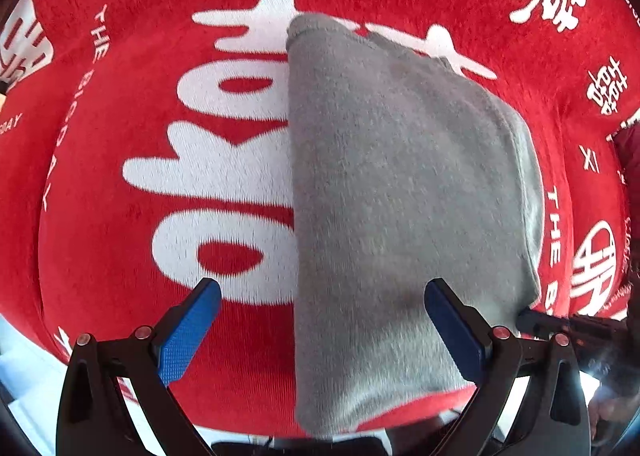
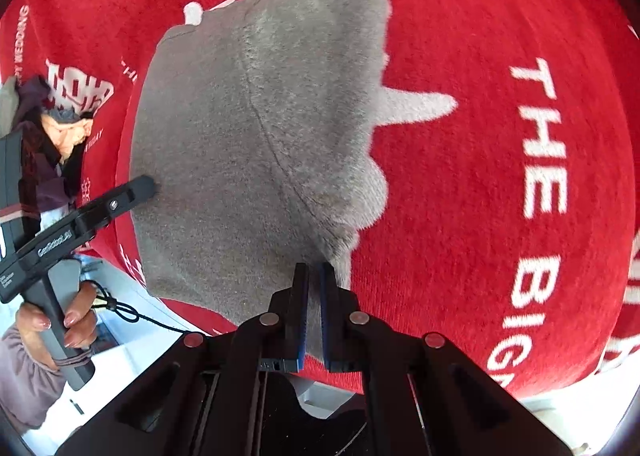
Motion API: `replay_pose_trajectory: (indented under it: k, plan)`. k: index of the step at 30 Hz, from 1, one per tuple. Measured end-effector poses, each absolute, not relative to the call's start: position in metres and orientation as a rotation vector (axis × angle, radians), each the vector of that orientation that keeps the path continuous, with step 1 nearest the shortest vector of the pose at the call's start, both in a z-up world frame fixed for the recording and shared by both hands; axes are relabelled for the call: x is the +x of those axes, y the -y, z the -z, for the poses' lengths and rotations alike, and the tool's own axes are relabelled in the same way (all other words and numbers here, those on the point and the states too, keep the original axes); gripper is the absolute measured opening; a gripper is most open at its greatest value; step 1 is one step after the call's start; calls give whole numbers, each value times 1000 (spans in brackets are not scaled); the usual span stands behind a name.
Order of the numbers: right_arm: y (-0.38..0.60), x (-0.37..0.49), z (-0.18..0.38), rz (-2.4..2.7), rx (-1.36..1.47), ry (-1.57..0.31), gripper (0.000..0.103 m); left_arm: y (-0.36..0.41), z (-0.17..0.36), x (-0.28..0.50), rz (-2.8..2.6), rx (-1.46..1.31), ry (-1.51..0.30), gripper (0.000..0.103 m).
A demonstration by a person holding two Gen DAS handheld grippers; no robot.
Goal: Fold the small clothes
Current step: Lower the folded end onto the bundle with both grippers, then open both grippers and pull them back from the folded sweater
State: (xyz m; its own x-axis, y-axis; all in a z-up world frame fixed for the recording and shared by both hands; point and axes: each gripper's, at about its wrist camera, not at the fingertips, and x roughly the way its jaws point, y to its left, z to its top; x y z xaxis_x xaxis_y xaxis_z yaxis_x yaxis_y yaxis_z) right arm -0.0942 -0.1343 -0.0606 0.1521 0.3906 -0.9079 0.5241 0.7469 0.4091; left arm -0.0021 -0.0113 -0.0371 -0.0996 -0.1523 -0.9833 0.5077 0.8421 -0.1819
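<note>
Meanwhile right gripper (image 2: pixel 314 276) pinches gray garment (image 2: pixel 248 143) (edge).

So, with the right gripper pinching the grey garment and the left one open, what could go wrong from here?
1. The right gripper pinches only the near edge of the grey fleece garment, so the cloth could slip out or drag unevenly if pulled.
2. The left gripper is open above the garment, gripping nothing, so the folded layer may shift.
3. The plush red blanket with white lettering could catch the fleece and bunch it.
</note>
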Motion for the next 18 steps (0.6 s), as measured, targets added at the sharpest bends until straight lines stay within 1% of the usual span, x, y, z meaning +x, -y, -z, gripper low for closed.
replay_pose_trajectory:
  k: [2,3,6,11,13,15,18]
  plan:
    - [137,-100,62,185,753,-1506,42,10,33,-5,581,300,-1598,102]
    - [142,-106,64,235,744,-1527,64,9,30,-7,593,304,-1604,102]
    - [154,-121,65,266,825,-1544,64,7,16,-14,620,319,-1586,102]
    - [159,-135,48,314,823,-1590,65,7,-11,-24,642,351,-1546,102]
    - [155,-137,37,317,811,-1595,74,9,-22,-28,662,381,-1544,102]
    - [152,-136,24,312,790,-1586,79,10,-34,-31,667,405,-1528,102]
    - [141,-125,-4,295,750,-1544,82,11,-55,-34,662,420,-1523,102]
